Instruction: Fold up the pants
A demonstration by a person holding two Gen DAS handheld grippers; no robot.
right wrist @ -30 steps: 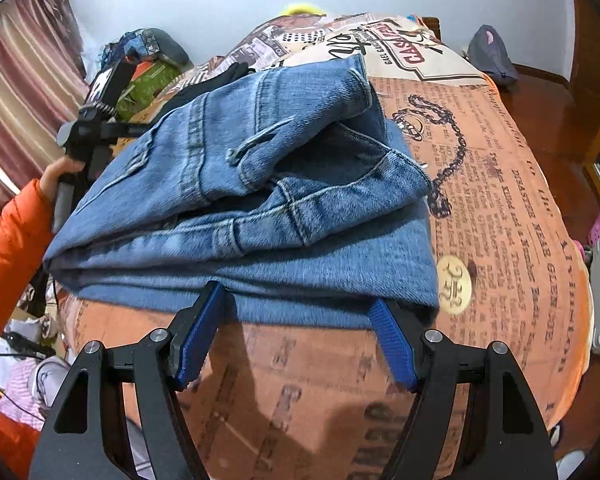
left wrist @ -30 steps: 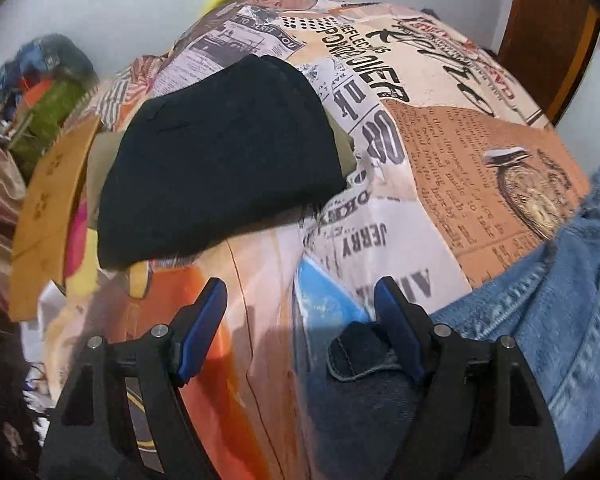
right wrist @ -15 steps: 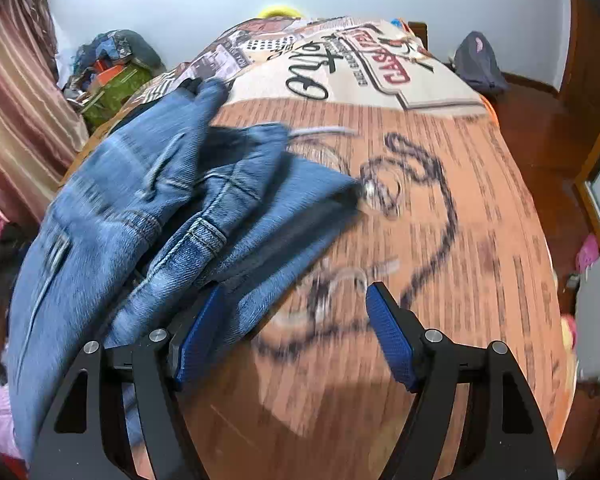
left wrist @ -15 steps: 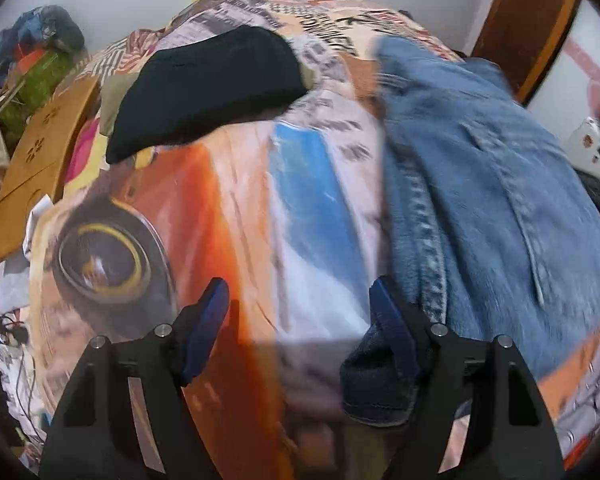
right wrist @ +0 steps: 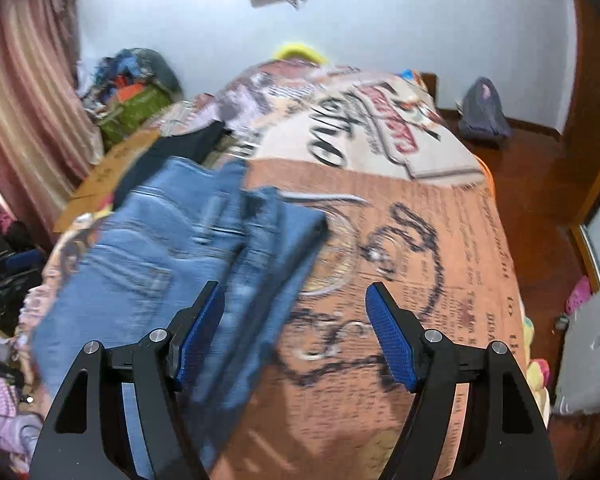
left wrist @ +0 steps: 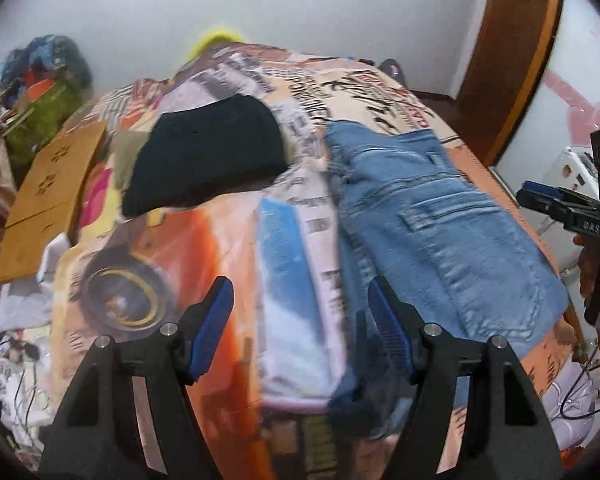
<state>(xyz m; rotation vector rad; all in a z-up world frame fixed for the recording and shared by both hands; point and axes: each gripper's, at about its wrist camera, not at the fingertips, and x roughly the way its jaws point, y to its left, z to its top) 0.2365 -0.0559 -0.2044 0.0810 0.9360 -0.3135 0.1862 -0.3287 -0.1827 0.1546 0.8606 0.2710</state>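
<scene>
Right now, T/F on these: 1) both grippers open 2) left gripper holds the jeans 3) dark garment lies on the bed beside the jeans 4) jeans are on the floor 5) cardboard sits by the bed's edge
1) Both grippers are open. True: the left gripper and right gripper each show a wide gap between their pads.
2) The left gripper holds the jeans. False: the jeans lie beside its right finger, with nothing clamped.
3) The black garment lies on the bed beside the jeans. True, with printed bedspread showing between them.
4) The jeans are on the floor. False: they lie on the bedspread.
5) The cardboard sits by the bed's edge. True.
</scene>
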